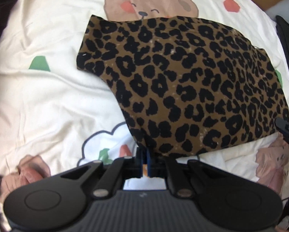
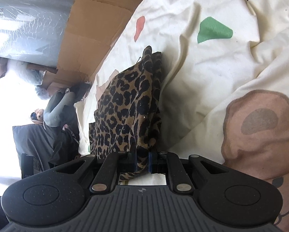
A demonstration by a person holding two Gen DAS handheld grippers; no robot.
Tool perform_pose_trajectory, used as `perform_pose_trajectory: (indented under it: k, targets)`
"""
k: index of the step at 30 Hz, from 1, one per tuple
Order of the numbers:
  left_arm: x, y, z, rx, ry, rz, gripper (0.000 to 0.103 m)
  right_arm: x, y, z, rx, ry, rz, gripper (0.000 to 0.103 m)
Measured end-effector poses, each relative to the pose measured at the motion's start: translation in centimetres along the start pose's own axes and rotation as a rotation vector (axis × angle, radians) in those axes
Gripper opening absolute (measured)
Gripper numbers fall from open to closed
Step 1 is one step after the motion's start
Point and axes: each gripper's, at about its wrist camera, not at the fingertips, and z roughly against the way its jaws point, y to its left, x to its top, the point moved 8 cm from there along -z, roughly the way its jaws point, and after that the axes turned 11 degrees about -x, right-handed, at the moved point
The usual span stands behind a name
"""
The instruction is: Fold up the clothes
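Observation:
A leopard-print garment (image 1: 183, 81) lies folded on the cream bedcover (image 1: 47, 96), spread from the middle to the right in the left wrist view. My left gripper (image 1: 144, 152) points down at the garment's near corner, its blue pads shut together on the fabric edge. In the right wrist view the same garment (image 2: 129, 104) bunches up in layers and runs down between the pads of my right gripper (image 2: 142, 158), which is shut on it. The right gripper's dark finger tip (image 1: 285, 129) shows at the garment's right edge in the left wrist view.
The bedcover has printed bears (image 1: 150, 2), green shapes (image 2: 213, 29) and a cloud. A cardboard sheet (image 2: 94, 29) stands along the bed's far side. A person in grey sleeves (image 2: 55, 108) is beyond the bed's edge, beside plastic-wrapped goods (image 2: 28, 29).

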Motion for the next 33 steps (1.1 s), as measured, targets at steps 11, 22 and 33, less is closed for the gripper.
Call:
perform_pose_trajectory:
  k: [11, 22, 33]
  targets:
    - [-0.7, -3.2, 0.2, 0.025, -0.031, 0.098, 0.004, 1.1, 0.2, 1.1, 0.014, -0.032, 0.051, 0.009]
    - [-4.6, -4.2, 0.3, 0.007, -0.022, 0.168, 0.004, 3.3, 0.2, 2.2, -0.006, -0.078, 0.083, 0.008]
    - [-10.0, -3.6, 1.6, -0.029, -0.052, 0.271, 0.004, 5.5, -0.3, 2.5, -0.034, -0.11, 0.09, 0.008]
